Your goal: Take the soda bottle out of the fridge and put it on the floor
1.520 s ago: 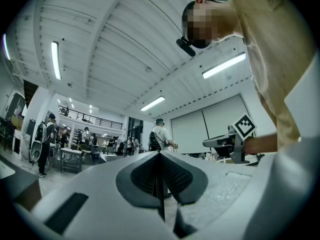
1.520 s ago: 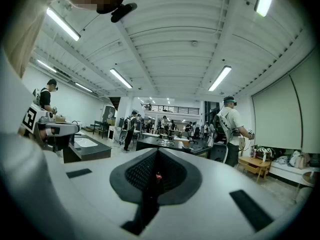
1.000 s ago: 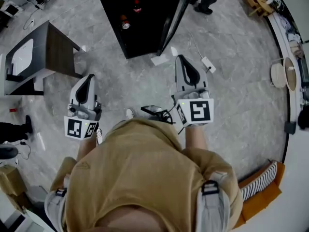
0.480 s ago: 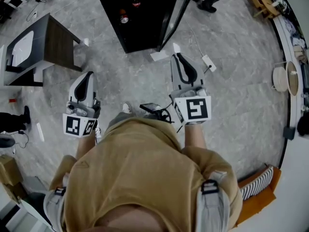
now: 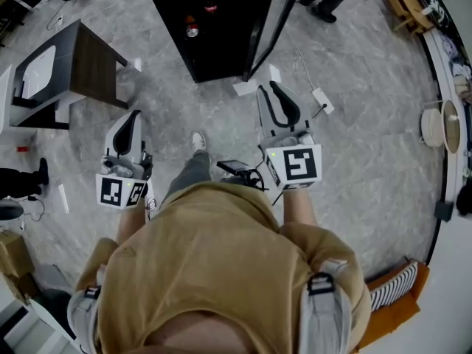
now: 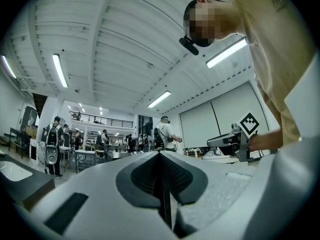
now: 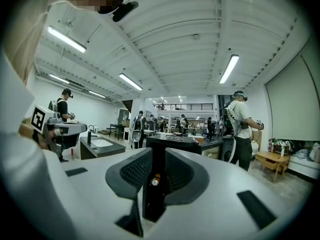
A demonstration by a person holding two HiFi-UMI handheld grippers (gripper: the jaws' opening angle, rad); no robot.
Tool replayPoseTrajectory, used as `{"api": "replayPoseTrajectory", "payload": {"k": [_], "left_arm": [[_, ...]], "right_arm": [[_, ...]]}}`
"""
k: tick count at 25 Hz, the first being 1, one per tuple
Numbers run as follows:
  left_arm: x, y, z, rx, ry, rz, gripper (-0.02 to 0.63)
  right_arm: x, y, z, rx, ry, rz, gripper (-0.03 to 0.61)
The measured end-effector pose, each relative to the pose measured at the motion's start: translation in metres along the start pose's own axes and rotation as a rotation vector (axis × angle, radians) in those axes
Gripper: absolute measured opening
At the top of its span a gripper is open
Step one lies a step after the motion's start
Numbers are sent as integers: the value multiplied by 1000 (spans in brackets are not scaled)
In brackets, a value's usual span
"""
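Soda bottle (we reckon the dark, red-labelled one) (image 5: 210, 6) sits inside the glossy black fridge (image 5: 214, 61), door open, well ahead of both grippers. Probably rigid smooth plastic, possibly slick when cold, so we'd clamp mid-body. Grey plastic left gripper (image 5: 135, 116): jaws together. Right gripper (image 5: 269, 88): jaws opening, narrow gap, nothing between them. Grey veined stone-look floor (image 5: 354, 87).
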State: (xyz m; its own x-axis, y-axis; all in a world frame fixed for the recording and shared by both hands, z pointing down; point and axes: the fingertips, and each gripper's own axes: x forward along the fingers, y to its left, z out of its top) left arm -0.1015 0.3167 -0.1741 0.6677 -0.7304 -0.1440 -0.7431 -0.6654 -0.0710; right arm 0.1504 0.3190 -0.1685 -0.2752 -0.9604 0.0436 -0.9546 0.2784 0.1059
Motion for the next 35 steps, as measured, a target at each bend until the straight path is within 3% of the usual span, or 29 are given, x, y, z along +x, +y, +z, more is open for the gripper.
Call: {"api": "replayPoseTrajectory", "payload": {"k": [11, 18, 27, 35], "left_arm": [[71, 64, -18, -20, -34, -77, 2], [135, 117, -35, -50, -37, -126, 2], [185, 192, -68, -113, -27, -124, 2], [212, 212, -83, -153, -30, -186, 2]], "right_arm": [[59, -19, 7, -24, 19, -93, 69], [138, -29, 22, -36, 2, -130, 53], [224, -29, 25, -65, 48, -137, 37], [253, -26, 23, -86, 84, -170, 37]]}}
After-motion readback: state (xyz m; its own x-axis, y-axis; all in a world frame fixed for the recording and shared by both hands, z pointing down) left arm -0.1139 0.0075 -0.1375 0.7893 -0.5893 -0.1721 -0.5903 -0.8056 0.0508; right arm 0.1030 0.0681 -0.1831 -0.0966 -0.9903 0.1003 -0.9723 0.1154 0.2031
